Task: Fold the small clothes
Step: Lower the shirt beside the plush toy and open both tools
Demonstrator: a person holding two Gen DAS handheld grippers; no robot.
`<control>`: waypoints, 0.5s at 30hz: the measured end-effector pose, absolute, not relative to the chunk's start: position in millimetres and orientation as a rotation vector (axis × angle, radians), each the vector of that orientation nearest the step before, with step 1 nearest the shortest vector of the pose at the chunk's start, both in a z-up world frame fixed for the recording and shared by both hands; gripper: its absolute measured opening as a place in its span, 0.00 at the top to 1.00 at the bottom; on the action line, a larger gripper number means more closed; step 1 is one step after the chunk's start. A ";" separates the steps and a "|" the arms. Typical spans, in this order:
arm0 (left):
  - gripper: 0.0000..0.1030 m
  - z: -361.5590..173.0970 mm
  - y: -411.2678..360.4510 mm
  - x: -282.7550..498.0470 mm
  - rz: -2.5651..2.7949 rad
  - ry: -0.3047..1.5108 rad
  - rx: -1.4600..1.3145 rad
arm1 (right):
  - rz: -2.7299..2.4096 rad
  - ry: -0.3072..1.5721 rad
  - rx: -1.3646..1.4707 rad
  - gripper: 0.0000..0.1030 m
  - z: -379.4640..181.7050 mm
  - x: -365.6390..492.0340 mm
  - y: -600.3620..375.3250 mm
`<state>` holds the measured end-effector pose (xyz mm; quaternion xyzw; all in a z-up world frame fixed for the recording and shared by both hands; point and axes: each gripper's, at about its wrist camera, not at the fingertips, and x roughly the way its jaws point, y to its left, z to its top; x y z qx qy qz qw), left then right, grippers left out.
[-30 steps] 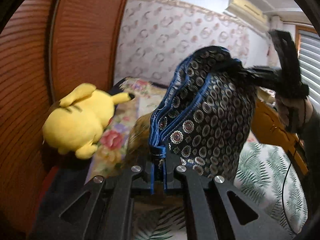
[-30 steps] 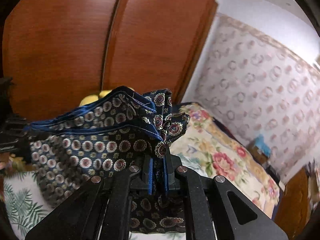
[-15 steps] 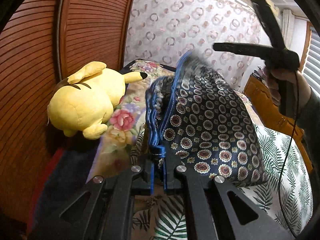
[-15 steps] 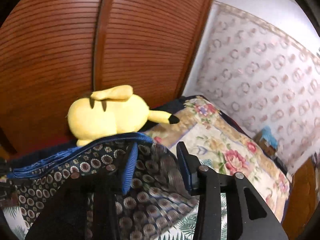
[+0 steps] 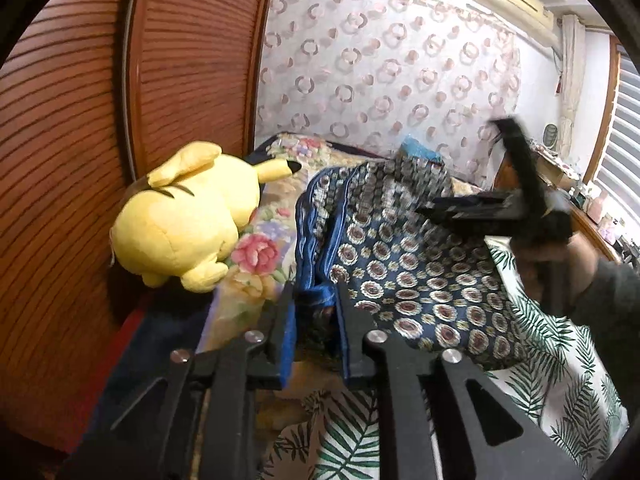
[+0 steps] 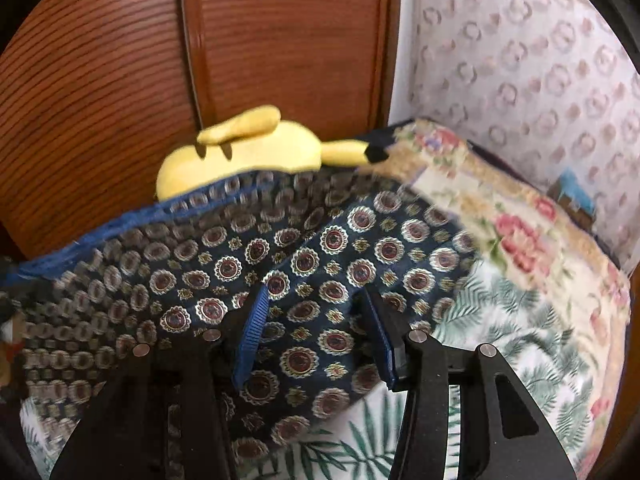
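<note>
The garment (image 5: 404, 264) is dark blue cloth with round medallion print and a bright blue hem. It lies folded on the bed, also filling the lower left of the right wrist view (image 6: 280, 264). My left gripper (image 5: 316, 292) is open, its fingers either side of the blue hem corner, which rests between them. My right gripper (image 6: 316, 300) is open and empty just above the cloth. It shows blurred in the left wrist view (image 5: 500, 208), held above the garment's right part.
A yellow plush toy (image 5: 184, 220) lies at the bed's left by the brown louvred wardrobe door (image 5: 80, 120). A floral pillow (image 6: 520, 232) lies at the head. The leaf-print sheet (image 5: 540, 360) covers the bed. A patterned wall (image 5: 380, 60) stands behind.
Both grippers let go: the right one opened first and dropped its end, then the left opened. The garment fell from hanging between them to lying on the bed.
</note>
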<state>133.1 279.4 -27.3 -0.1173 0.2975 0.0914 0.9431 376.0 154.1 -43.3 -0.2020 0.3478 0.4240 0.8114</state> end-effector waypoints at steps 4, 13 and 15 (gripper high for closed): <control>0.64 -13.0 272.8 122.3 0.183 0.573 -0.218 | 0.887 0.736 -0.402 0.52 -47.5 375.8 155.8; 0.44 17.5 247.9 102.7 0.140 0.508 -0.172 | 0.840 0.697 -0.371 0.52 -23.1 348.3 123.7; 0.43 22.2 240.4 98.4 0.139 0.503 -0.150 | 0.826 0.672 -0.356 0.52 -13.9 337.1 110.9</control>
